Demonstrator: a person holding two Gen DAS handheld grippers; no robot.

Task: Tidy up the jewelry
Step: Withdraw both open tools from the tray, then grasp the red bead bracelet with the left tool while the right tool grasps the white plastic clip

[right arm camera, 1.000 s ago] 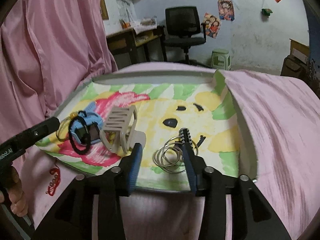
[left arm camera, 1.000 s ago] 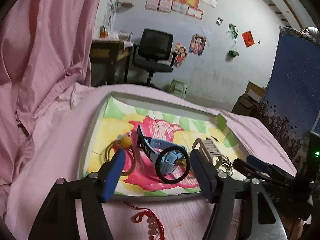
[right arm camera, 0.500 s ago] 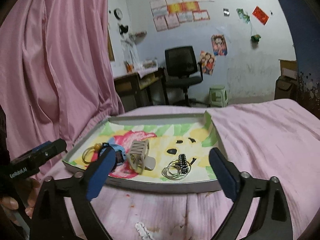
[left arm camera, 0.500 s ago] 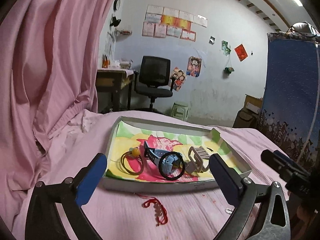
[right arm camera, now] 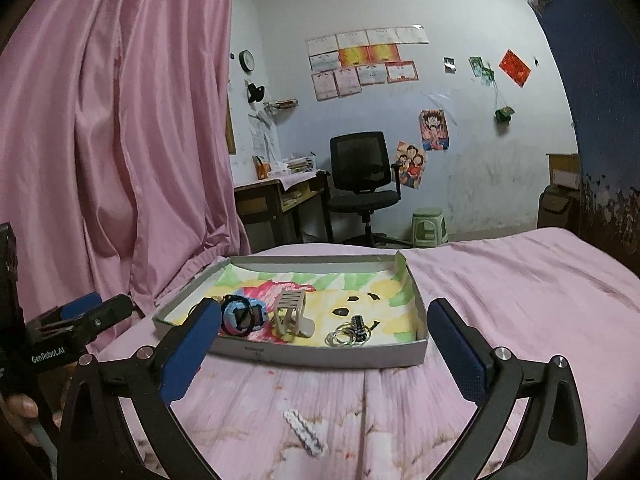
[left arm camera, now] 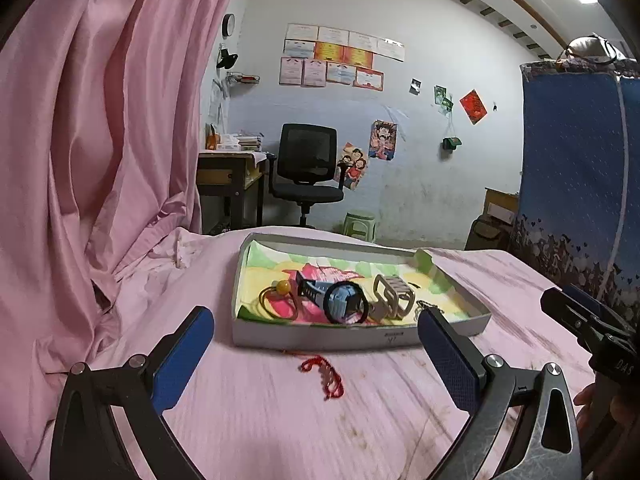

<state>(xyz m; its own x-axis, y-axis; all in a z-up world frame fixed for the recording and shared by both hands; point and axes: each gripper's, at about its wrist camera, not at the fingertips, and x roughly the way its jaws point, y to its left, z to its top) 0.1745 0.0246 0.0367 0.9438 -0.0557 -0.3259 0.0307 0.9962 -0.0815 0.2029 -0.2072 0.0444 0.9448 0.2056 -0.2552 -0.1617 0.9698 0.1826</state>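
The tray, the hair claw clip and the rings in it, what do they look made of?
The tray looks like grey cardboard, matte, with a torn, folded corner and a printed paper liner. The hair claw clip seems beige plastic, smooth, moulded with slots. The rings appear to be thin metal, shiny and silvery; too small to be sure.

A: Left wrist view: rings point(left arm camera: 425, 305) mostly hidden behind the right pad point(left arm camera: 448, 356). Red cord point(left arm camera: 325, 372) on the sheet is blurred (knots unreadable).

B: Right wrist view: left pad point(right arm camera: 191, 354) covers the hair tie; only a sliver shows. White strip point(right arm camera: 305, 432) is too blurred to identify. Tray point(right arm camera: 320, 354) label is too small to read.

A: Both gripper frames are cut off at the bottom edge.
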